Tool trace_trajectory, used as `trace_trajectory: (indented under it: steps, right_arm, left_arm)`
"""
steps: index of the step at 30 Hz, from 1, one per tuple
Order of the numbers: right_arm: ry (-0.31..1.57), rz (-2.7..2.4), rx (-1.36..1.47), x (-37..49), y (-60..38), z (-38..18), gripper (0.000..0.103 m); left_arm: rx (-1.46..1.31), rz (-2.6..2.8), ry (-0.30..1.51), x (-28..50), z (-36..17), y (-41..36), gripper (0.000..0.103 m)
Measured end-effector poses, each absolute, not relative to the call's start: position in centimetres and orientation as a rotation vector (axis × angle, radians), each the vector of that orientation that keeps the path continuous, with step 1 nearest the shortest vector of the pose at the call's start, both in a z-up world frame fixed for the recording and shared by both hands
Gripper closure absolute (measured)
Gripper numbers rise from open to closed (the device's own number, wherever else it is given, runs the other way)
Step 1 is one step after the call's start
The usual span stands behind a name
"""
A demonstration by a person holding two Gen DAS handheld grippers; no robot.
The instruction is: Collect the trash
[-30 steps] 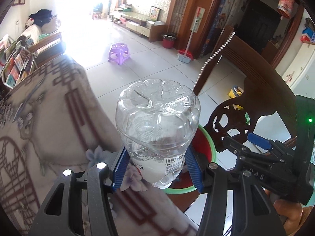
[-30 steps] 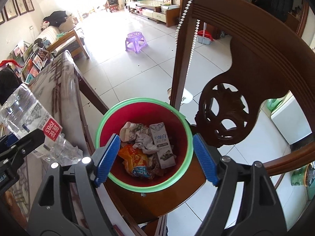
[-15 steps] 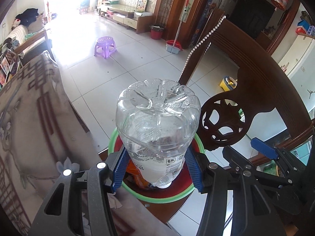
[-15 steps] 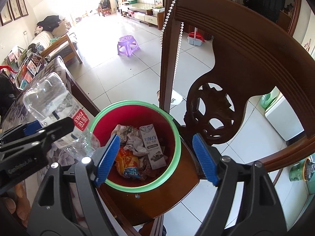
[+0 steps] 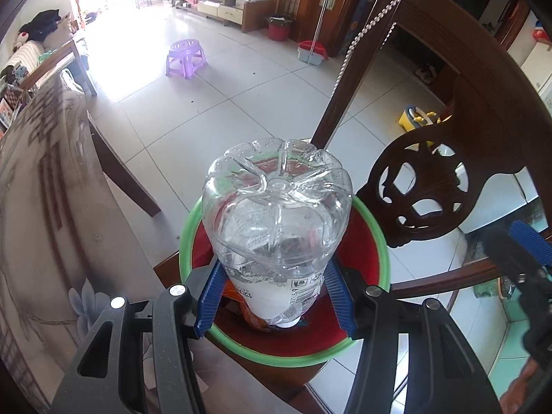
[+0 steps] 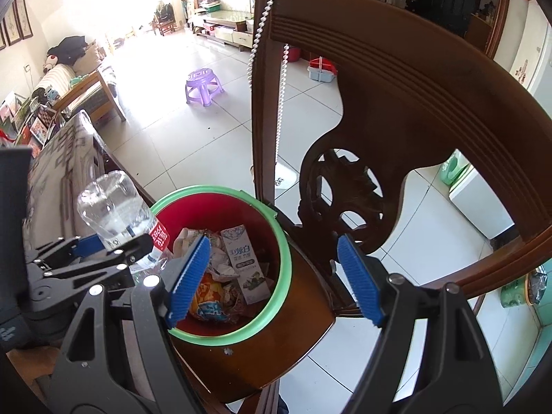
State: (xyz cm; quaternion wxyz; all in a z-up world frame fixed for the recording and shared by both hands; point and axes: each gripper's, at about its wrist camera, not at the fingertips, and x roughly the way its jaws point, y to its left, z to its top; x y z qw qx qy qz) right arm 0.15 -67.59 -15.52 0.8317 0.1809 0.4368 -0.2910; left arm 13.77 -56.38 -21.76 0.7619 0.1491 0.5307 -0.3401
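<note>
The left gripper (image 5: pixel 274 298) clamps its 2 blue pads on a clear plastic bottle (image 5: pixel 276 227) near the labelled neck end, so the bottle's long axis runs away from the camera, base forward and cap end down toward the bin. In the right wrist view the bottle (image 6: pixel 117 215) tilts, base up and to the left, over the left rim of the red bin with a green rim (image 6: pixel 281 241), which stands on a wooden chair seat (image 6: pixel 262 352). The right gripper (image 6: pixel 272 277) hangs over the bin with its fingers spread wide, holding nothing. Inside lie a milk carton (image 6: pixel 246 264) and crumpled wrappers (image 6: pixel 207 302). The carved chair back (image 6: pixel 396 110), draped with a bead string (image 6: pixel 279 110), rises just behind the bin; a clothed table edge (image 5: pixel 51 207) lies left. Beyond is open tiled floor (image 5: pixel 224 96) with a purple stool (image 5: pixel 186 55).
</note>
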Motion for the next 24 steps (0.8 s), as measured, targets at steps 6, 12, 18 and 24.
trace_trajectory:
  steps: [6, 12, 18, 24]
  right_arm:
    - [0.912, -0.634, 0.388, -0.2, -68.0, -15.2, 0.029]
    - [0.9, -0.634, 0.377, -0.2, -67.7, -14.6, 0.029]
    - [0.879, -0.657, 0.368, -1.9, -66.9, -13.5, 0.029]
    - [0.852, -0.689, 0.384, -4.2, -65.4, -12.4, 0.028]
  left_arm:
    - [0.358, -0.737, 1.175, 13.7, -23.0, -57.2, 0.051]
    - [0.381, -0.74, 1.213, 13.3, -24.4, -58.4, 0.051]
    - [0.42, -0.755, 1.237, 12.6, -25.4, -58.5, 0.049]
    - [0.399, -0.799, 1.162, 11.0, -22.2, -56.1, 0.023]
